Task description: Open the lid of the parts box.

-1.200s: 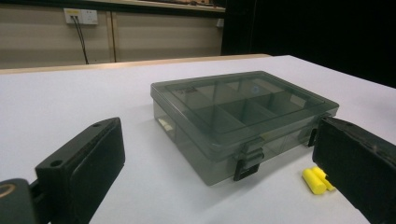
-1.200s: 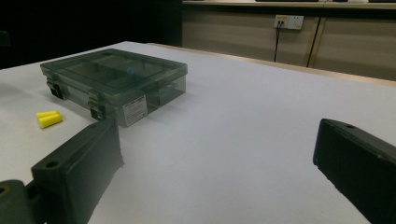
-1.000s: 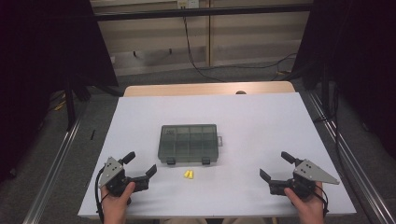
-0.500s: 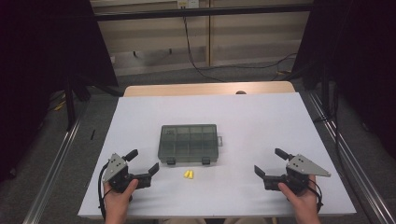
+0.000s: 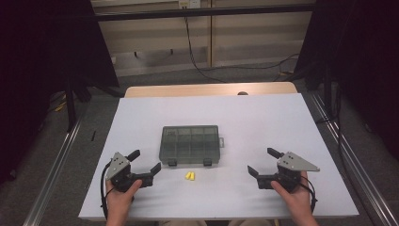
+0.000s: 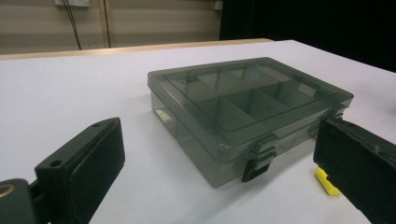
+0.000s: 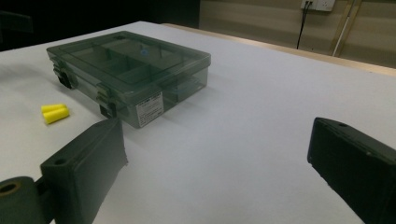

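1. Grippers both sit low at the near edge of the white table (image 5: 282, 117), one in each hand.
2. Left gripper (image 5: 143, 162): jaws spread wide, nothing between them, nothing touched. Its hand (image 5: 120, 197) comes in from the bottom edge of the high view.
3. Left gripper view: the two black jaws stand far apart at the frame's lower corners, with the grey compartment box (image 6: 247, 116) in the gap, farther off on the table and not in contact.
4. Right gripper (image 5: 263, 162): jaws also wide apart, empty, clear of everything. Held by the right hand (image 5: 294, 197).
5. Right gripper view: bare table between the jaws; the box (image 7: 128, 70) lies beyond the left-hand jaw, well apart from it.
6. Box (image 5: 189, 144) sits flat near the table's middle, between the two grippers and a bit farther from the person. Lid is down, both front latches shut; divided compartments show through the tinted lid.
7. Yellow earplugs (image 5: 190, 175): two small pieces lying side by side, touching, on the table just in front of the box's latch side, not touching it. They lie between the grippers, closer to the left one.
8. Earplugs also show in the right gripper view (image 7: 54, 113), left of the box's near corner.
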`<action>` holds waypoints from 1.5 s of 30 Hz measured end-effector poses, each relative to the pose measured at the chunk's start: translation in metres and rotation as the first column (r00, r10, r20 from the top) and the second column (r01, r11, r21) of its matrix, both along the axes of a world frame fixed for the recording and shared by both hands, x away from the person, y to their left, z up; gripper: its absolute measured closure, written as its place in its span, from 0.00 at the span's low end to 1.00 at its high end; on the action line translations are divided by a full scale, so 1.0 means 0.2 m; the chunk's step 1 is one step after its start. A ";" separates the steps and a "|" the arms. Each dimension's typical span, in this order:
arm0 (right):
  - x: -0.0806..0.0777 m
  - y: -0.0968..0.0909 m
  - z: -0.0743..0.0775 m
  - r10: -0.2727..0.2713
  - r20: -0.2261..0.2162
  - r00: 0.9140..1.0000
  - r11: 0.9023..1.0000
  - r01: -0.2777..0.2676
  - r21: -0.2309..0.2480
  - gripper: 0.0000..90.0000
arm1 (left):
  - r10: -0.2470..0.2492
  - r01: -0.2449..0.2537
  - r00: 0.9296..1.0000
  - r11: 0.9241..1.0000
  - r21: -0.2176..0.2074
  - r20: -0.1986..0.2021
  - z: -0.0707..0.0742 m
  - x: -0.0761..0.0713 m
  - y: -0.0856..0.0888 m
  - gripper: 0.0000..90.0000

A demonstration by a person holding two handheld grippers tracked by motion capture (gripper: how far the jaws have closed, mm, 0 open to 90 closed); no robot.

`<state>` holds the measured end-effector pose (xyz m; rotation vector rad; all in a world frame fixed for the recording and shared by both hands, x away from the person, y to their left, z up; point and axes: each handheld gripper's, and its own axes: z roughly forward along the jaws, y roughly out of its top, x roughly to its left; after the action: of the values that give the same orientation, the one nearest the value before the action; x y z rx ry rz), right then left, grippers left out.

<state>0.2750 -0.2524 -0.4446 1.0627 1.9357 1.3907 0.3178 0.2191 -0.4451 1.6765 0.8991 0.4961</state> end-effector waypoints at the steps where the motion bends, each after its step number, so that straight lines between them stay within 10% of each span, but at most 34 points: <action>1: 0.00 0.01 0.00 0.001 0.002 1.000 1.000 -0.001 -0.004 0.04 | 0.001 -0.001 1.000 1.000 0.000 0.002 0.00 0.00 -0.01 0.02; 25: 0.11 0.19 0.02 0.031 -0.013 0.999 0.999 -0.030 0.031 0.07 | 0.018 -0.019 0.999 1.000 -0.019 -0.046 0.00 0.06 0.01 0.03; 40: 0.15 0.29 0.01 0.069 -0.098 0.993 0.997 -0.065 0.042 0.07 | -0.001 0.001 0.996 1.000 0.008 -0.084 0.00 0.08 0.02 0.22; 45: 0.16 0.31 0.00 0.085 -0.116 0.990 0.996 -0.081 0.040 0.22 | -0.017 0.019 0.996 1.000 0.024 -0.091 0.00 0.07 0.02 0.31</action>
<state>0.3073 -0.1913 -0.4439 1.1150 2.0680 1.4409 0.3325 0.2229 -0.4443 1.7398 0.9459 0.4231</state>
